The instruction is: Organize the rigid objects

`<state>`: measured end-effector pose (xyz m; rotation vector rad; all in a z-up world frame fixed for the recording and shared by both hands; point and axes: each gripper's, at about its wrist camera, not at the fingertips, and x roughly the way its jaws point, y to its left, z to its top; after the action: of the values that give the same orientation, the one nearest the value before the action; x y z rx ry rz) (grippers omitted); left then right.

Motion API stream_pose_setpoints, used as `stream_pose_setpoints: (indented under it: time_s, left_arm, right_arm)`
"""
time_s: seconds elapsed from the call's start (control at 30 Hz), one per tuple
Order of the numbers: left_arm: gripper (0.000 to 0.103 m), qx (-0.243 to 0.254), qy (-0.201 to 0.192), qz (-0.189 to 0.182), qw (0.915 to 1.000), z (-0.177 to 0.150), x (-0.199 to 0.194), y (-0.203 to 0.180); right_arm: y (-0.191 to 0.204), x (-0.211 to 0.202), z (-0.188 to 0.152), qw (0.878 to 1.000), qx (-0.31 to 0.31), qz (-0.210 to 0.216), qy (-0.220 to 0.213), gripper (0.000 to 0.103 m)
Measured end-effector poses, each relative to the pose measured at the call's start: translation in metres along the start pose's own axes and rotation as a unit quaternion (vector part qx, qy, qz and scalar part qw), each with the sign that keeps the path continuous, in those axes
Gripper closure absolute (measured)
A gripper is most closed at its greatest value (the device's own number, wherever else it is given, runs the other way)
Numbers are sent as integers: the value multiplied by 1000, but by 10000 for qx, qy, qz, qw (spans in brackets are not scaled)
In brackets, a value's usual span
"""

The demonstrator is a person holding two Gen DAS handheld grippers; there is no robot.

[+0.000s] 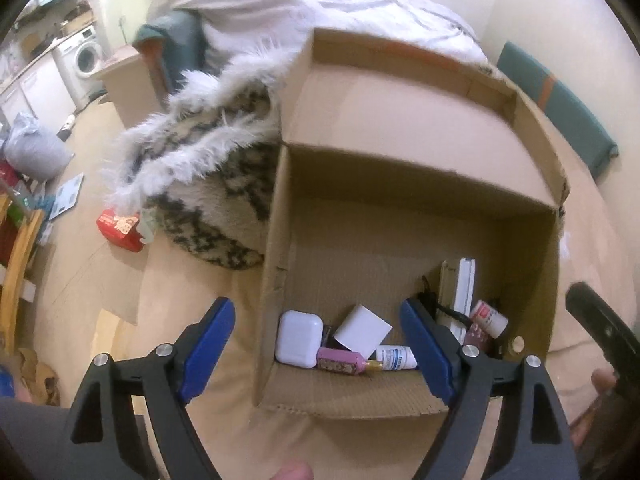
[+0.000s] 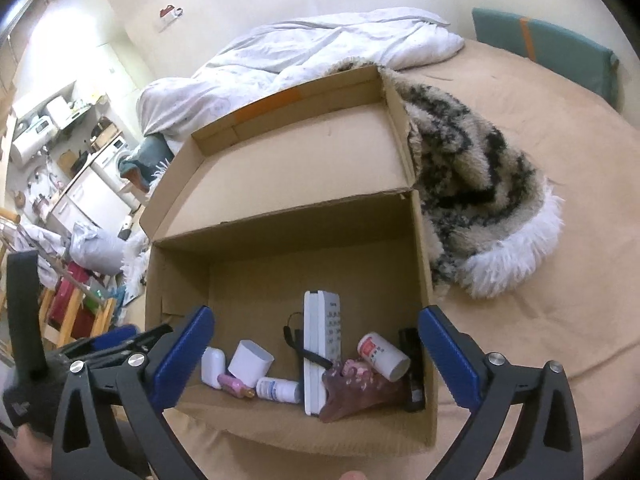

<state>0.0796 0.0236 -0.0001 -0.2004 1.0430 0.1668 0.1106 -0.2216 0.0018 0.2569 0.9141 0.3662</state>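
An open cardboard box [image 2: 280,248] stands on the bed with its lid flap leaning back. Along its near wall lie a white earbud case [image 1: 298,344], a small white box [image 1: 362,328], a pink bottle [image 1: 340,362] and a white dropper bottle [image 1: 396,357]. Further right are a white remote [image 2: 316,344], a red-and-white bottle [image 2: 382,354], a brownish claw clip [image 2: 352,388] and a black stick-shaped item [image 2: 414,368]. My left gripper [image 1: 318,312] hangs open over the box's left side. My right gripper [image 2: 316,314] hangs open above the middle, its pads touching nothing.
A fuzzy black-and-cream blanket [image 2: 472,184] lies against the box's side. Behind it are a white duvet [image 2: 320,48] and a teal pillow [image 2: 552,48]. A red packet [image 1: 120,228] lies left of the blanket. The room to the left is cluttered, with a washing machine [image 1: 86,54].
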Motion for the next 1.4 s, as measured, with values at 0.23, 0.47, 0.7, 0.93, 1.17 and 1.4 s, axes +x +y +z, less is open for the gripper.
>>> stream_pose_setpoints:
  time_s: [0.23, 0.47, 0.7, 0.93, 1.17, 1.4]
  left_arm:
    - [13, 196, -499, 87, 9985, -15, -45, 6]
    - [6, 547, -1040, 266, 9927, -47, -74, 8]
    - [3, 262, -869, 227, 9956, -59, -53, 20]
    - [0, 145, -1033, 281, 9941, -58, -50, 26]
    - [0, 113, -880, 247, 9958, -58, -44, 26]
    - [0, 262, -905, 216, 9953, -60, -46, 20]
  right_arm:
    - [15, -51, -9, 9973, -240, -183, -662, 0]
    - [28, -72, -32, 9952, -607, -311, -702, 0]
    - [27, -57, -62, 9937, -840, -490, -560, 0]
    - [31, -46, -62, 9938, -875, -467, -505, 0]
    - [35, -47, -62, 9920, -982, -549, -572, 0]
    - [31, -47, -60, 9935, -841, -522, -560, 0]
